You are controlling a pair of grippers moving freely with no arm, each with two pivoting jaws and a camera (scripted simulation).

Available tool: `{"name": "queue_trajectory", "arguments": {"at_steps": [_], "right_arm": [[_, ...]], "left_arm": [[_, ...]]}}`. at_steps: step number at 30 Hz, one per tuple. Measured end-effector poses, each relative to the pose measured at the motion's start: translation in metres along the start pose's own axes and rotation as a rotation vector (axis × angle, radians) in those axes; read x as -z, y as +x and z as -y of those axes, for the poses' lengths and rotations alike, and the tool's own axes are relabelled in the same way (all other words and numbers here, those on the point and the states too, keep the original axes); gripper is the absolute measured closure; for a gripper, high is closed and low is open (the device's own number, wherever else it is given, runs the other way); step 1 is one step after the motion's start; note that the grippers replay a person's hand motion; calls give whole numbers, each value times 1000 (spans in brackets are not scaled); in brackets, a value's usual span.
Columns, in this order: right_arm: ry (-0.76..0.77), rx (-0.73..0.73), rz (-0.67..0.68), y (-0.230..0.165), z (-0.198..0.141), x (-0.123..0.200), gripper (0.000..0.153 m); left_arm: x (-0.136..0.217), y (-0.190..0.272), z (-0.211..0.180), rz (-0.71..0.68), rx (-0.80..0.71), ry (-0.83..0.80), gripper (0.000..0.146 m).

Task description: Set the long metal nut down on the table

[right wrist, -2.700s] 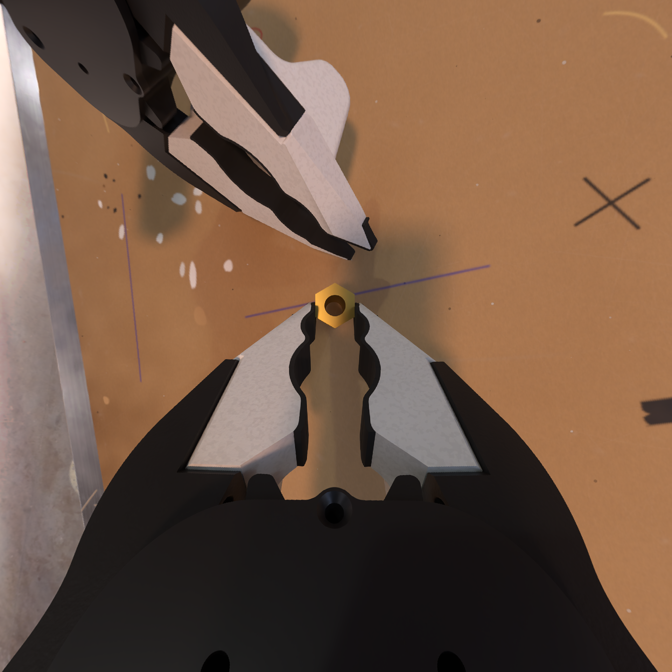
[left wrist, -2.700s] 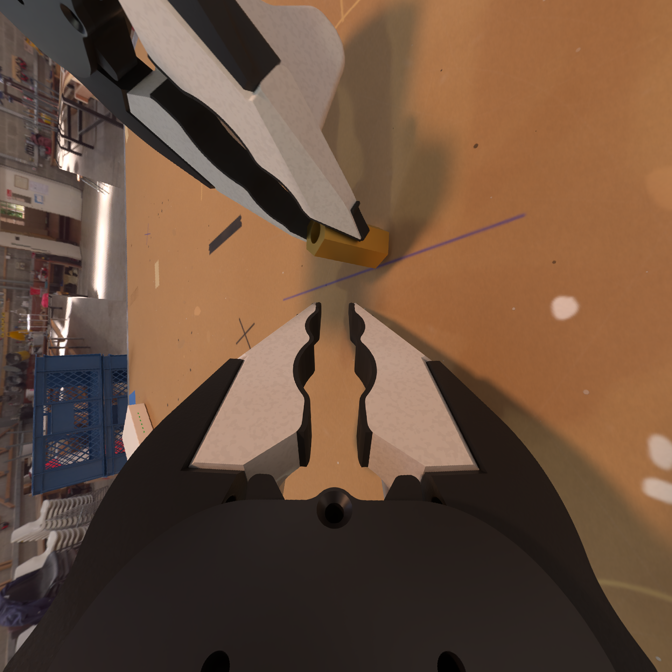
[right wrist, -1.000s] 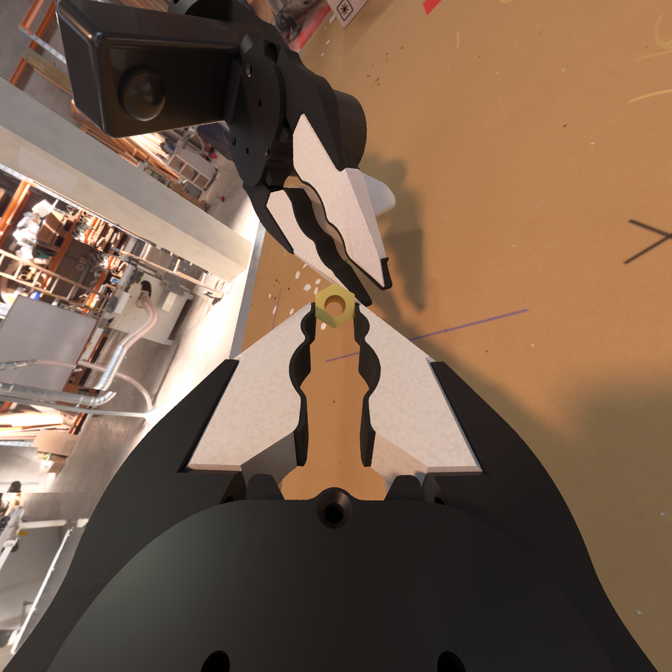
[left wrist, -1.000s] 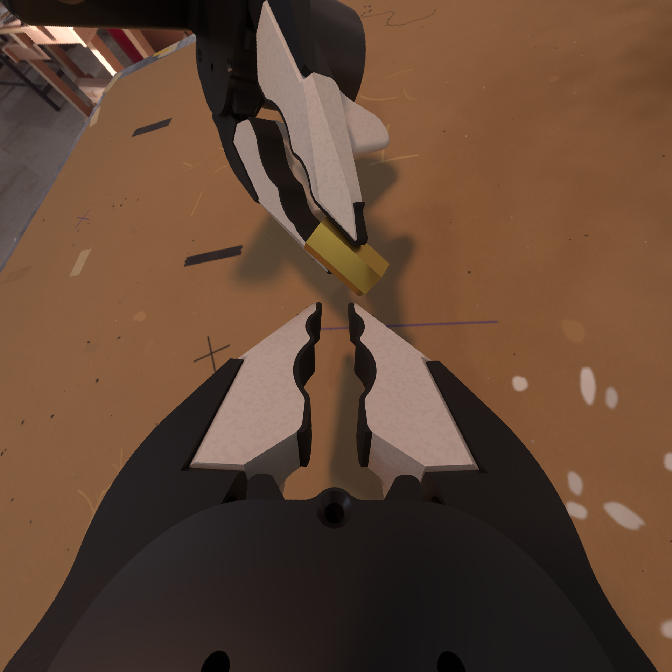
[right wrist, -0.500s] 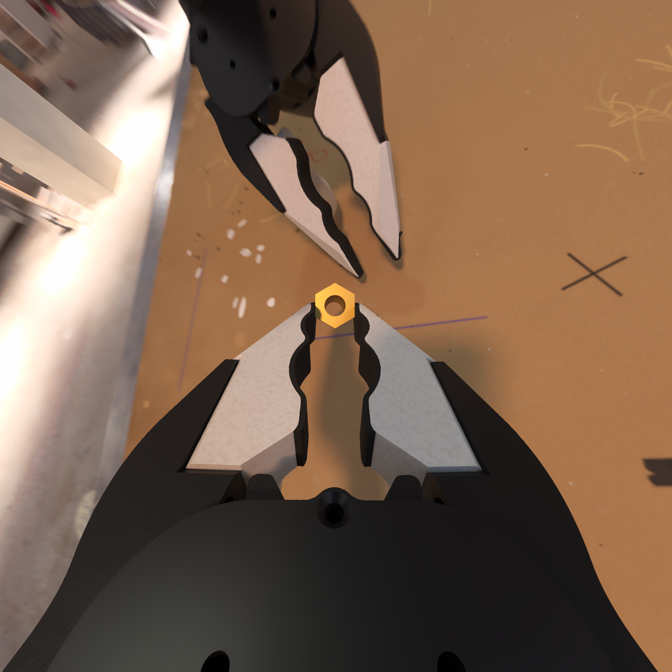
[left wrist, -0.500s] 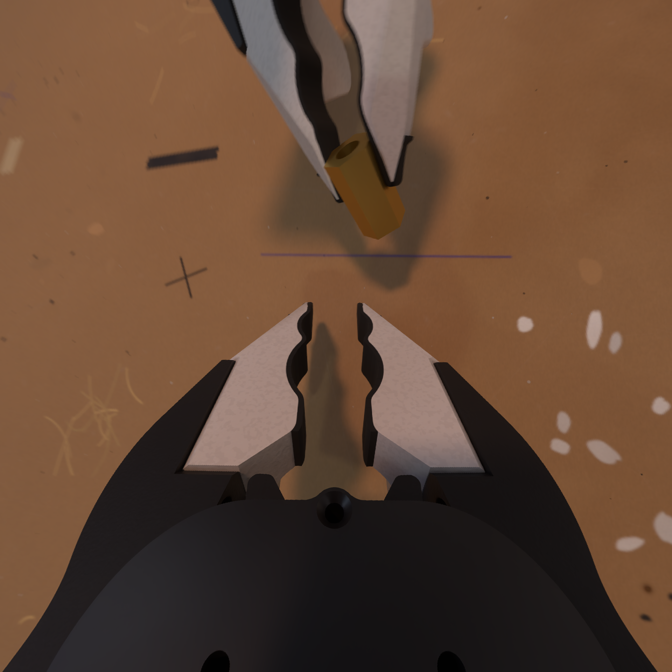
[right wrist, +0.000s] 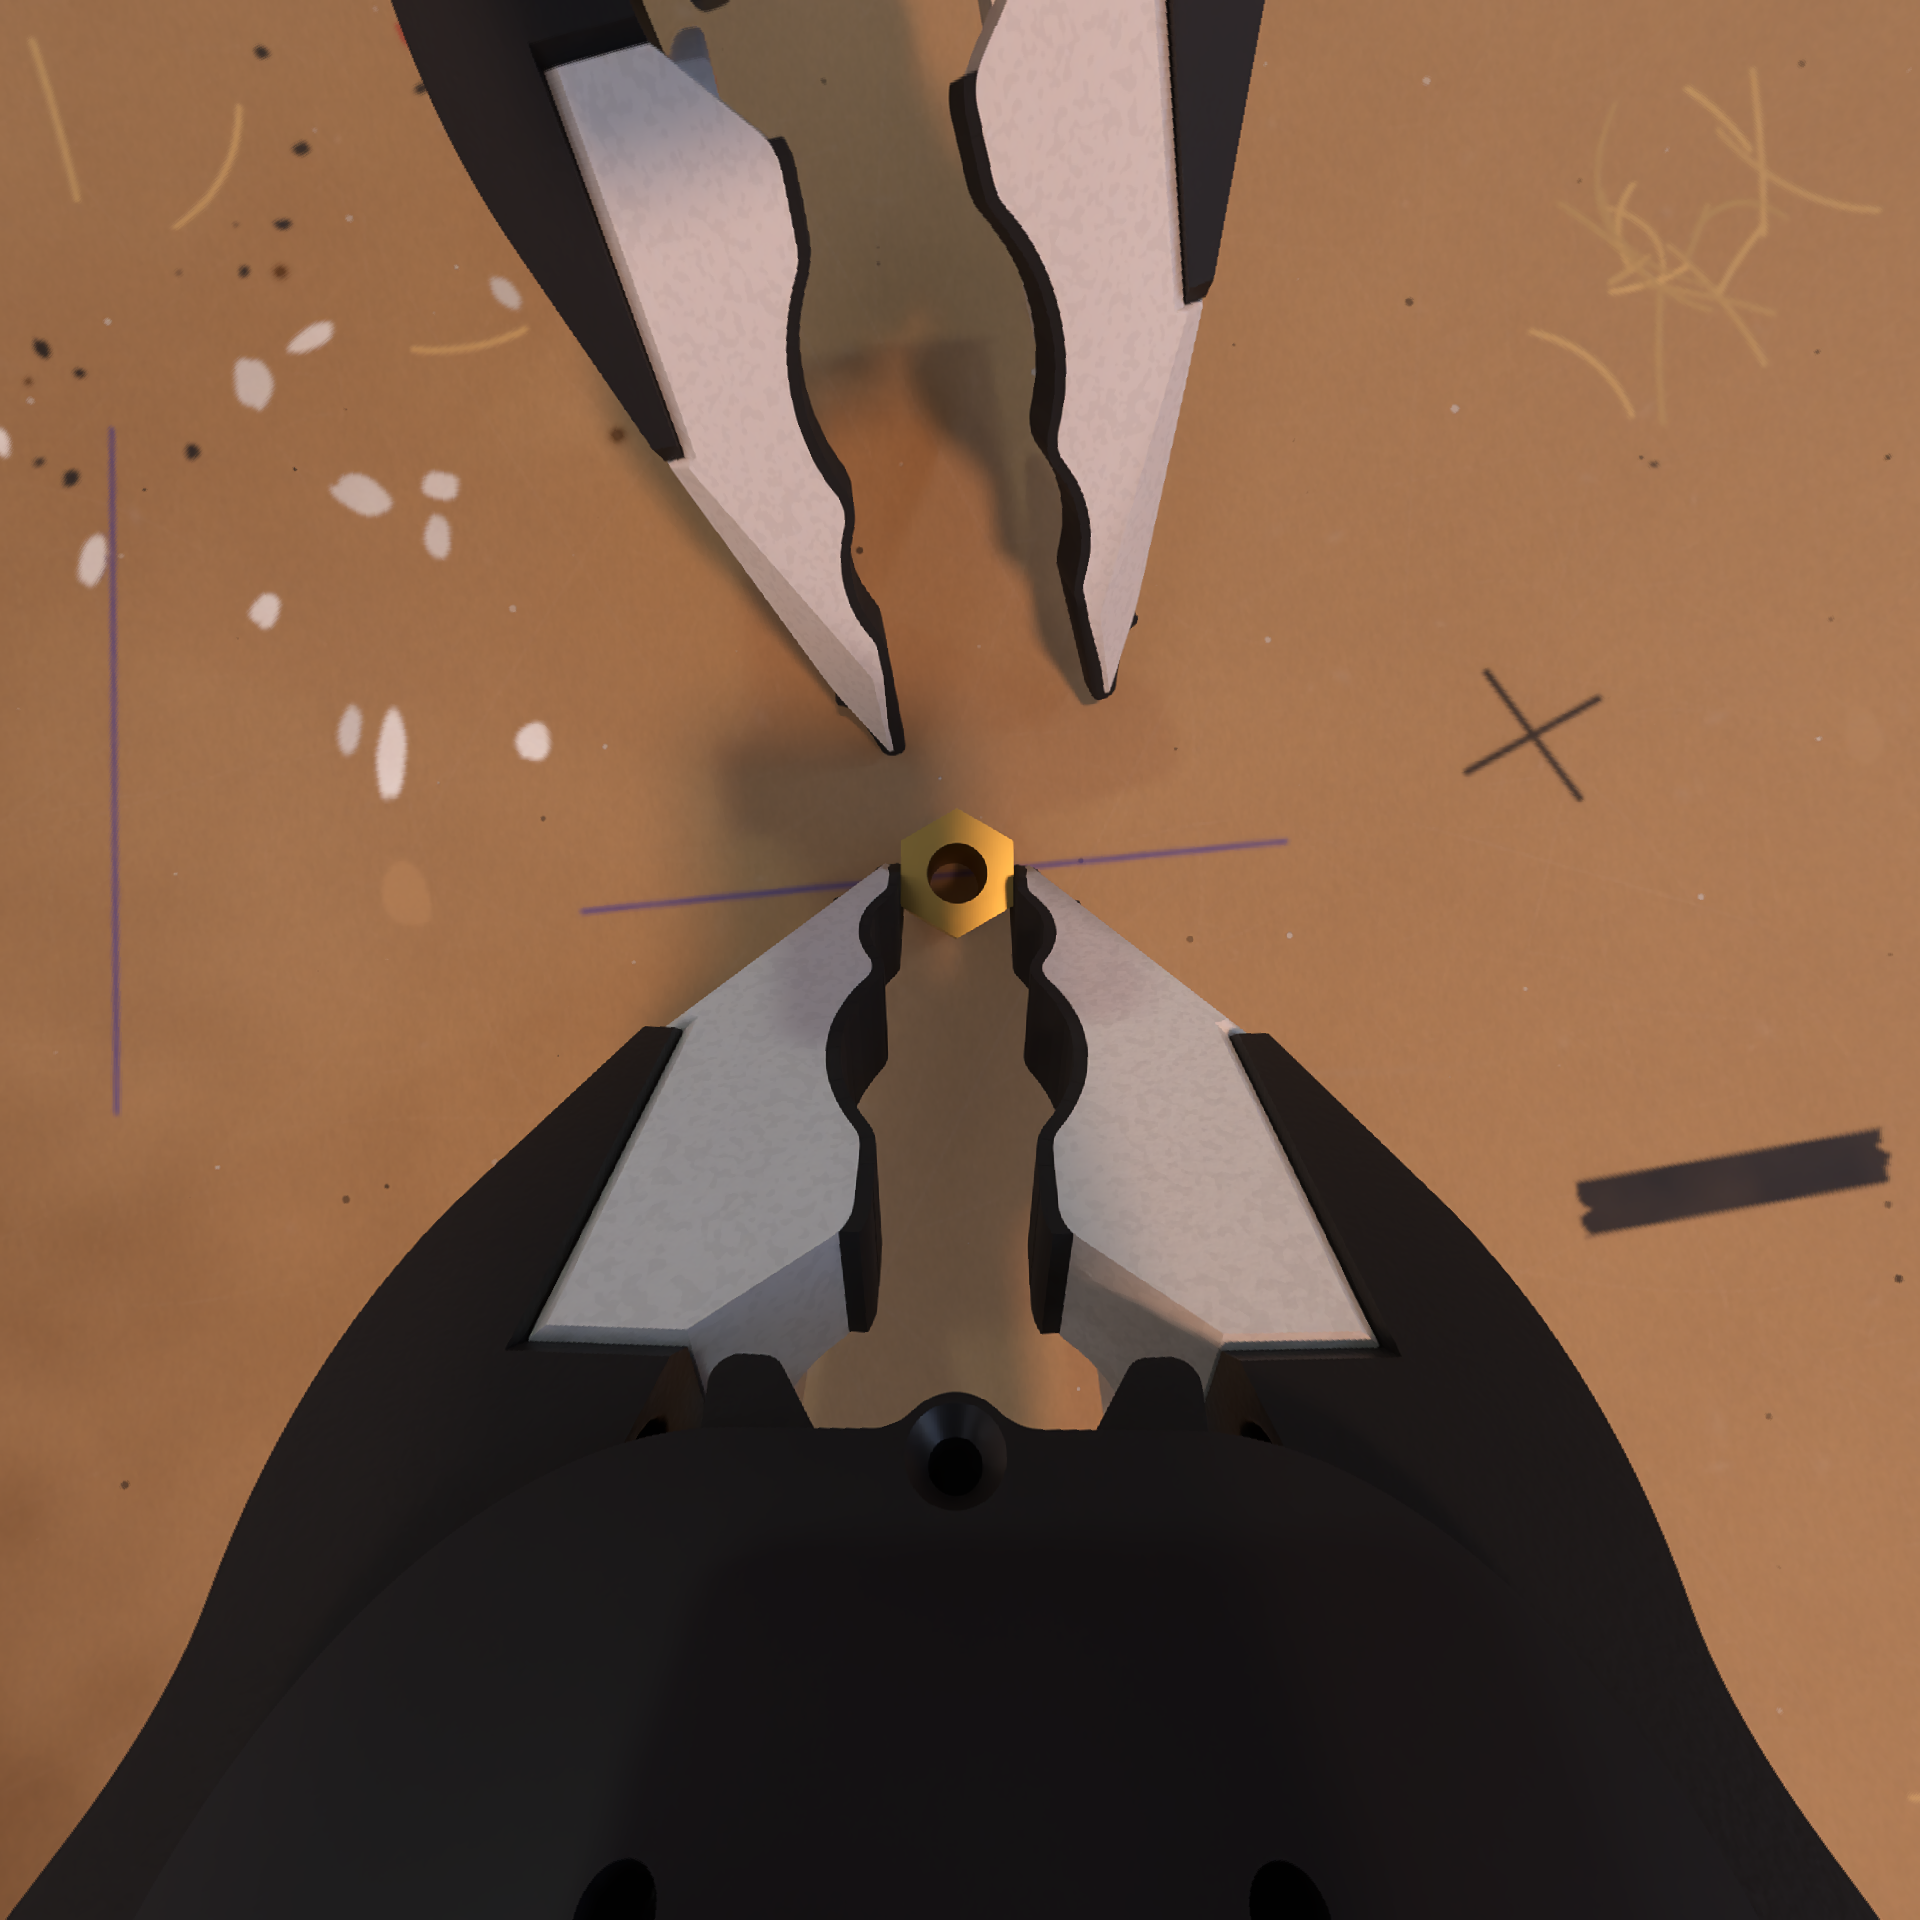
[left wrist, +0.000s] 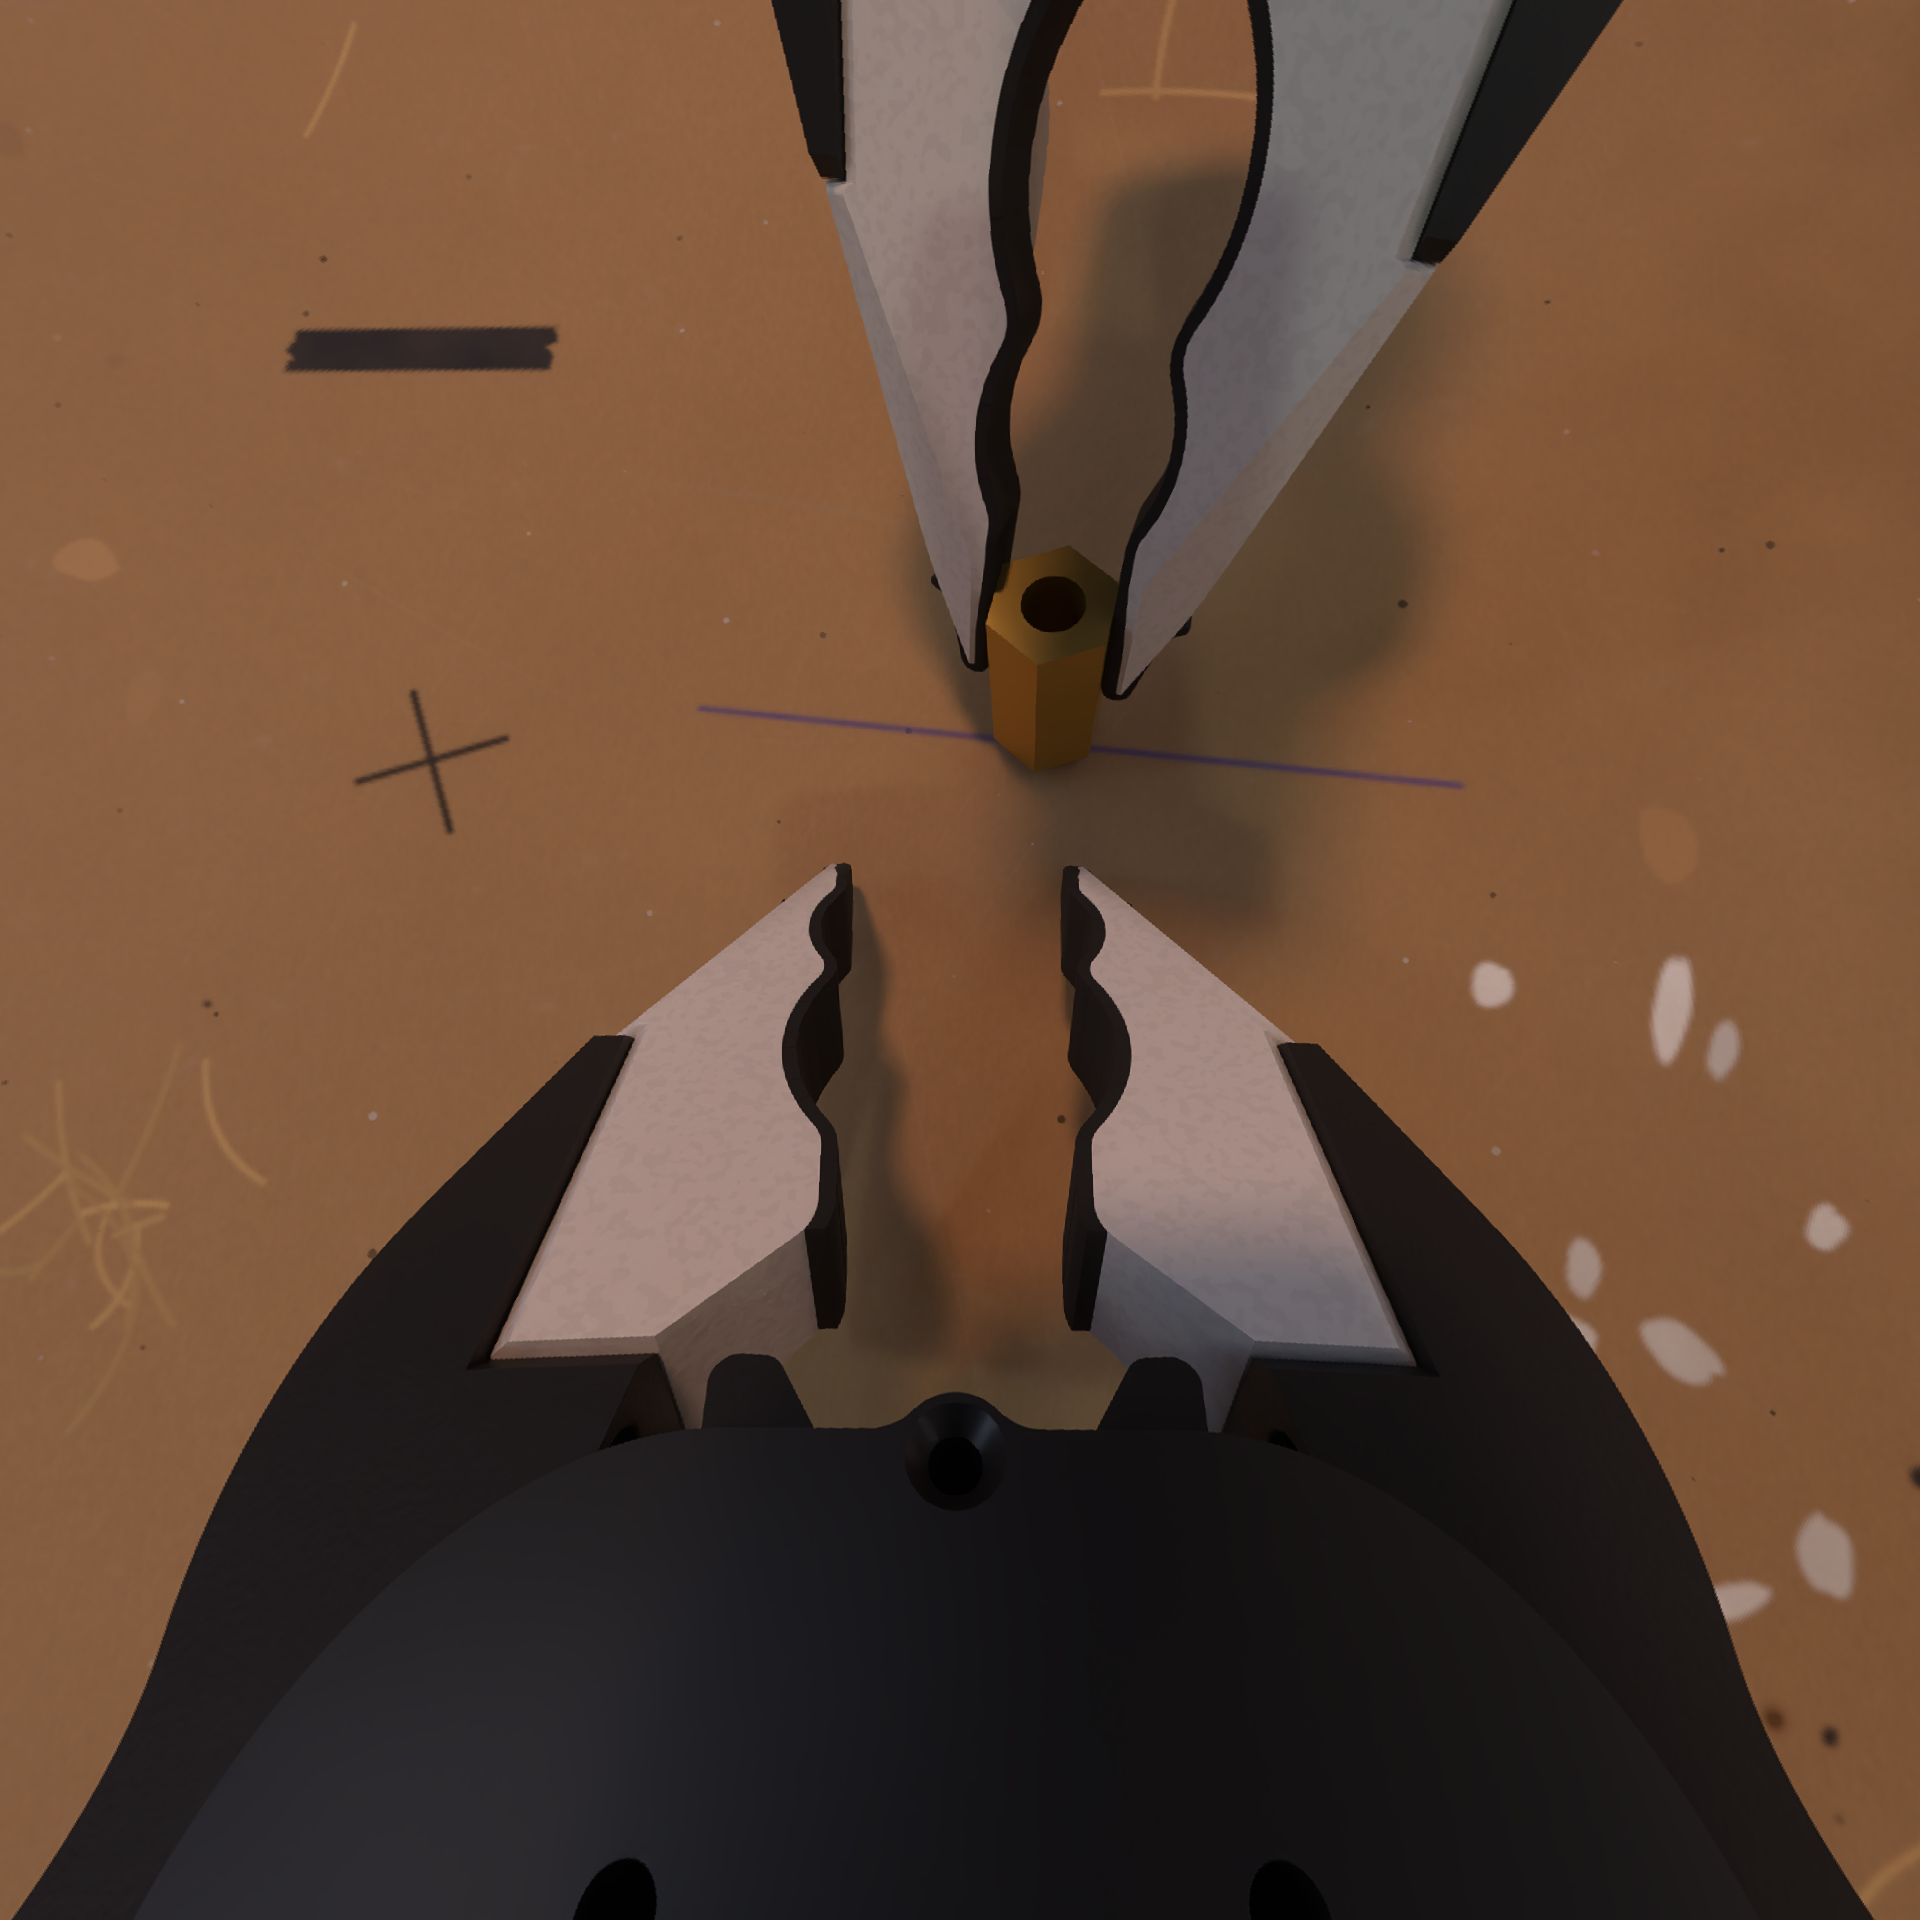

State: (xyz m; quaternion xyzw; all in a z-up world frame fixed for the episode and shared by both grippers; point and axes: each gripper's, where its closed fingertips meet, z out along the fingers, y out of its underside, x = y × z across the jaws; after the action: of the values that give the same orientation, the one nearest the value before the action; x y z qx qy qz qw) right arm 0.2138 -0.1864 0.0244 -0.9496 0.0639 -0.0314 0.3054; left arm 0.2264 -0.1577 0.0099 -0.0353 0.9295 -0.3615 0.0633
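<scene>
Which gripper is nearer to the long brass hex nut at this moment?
Right. The right gripper has its fingers shut on the long brass hex nut, holding it upright. The left gripper is open and empty, facing the nut across a gap of bare table.

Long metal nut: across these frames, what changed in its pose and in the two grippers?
The long metal nut swung from lying roughly level to upright, its lower end now at the purple line on the table; contact cannot be confirmed. The left gripper widened its jaws and holds nothing. Unchanged: the right gripper stays clamped on the nut's upper end.
</scene>
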Motion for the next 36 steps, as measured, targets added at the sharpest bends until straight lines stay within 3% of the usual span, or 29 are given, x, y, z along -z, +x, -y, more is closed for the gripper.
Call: {"name": "queue_trajectory", "arguments": {"at_steps": [36], "right_arm": [[-41,117,-100,3,2,-1,133]], "left_arm": [[-8,4,9,-96,125,51,100]]}}
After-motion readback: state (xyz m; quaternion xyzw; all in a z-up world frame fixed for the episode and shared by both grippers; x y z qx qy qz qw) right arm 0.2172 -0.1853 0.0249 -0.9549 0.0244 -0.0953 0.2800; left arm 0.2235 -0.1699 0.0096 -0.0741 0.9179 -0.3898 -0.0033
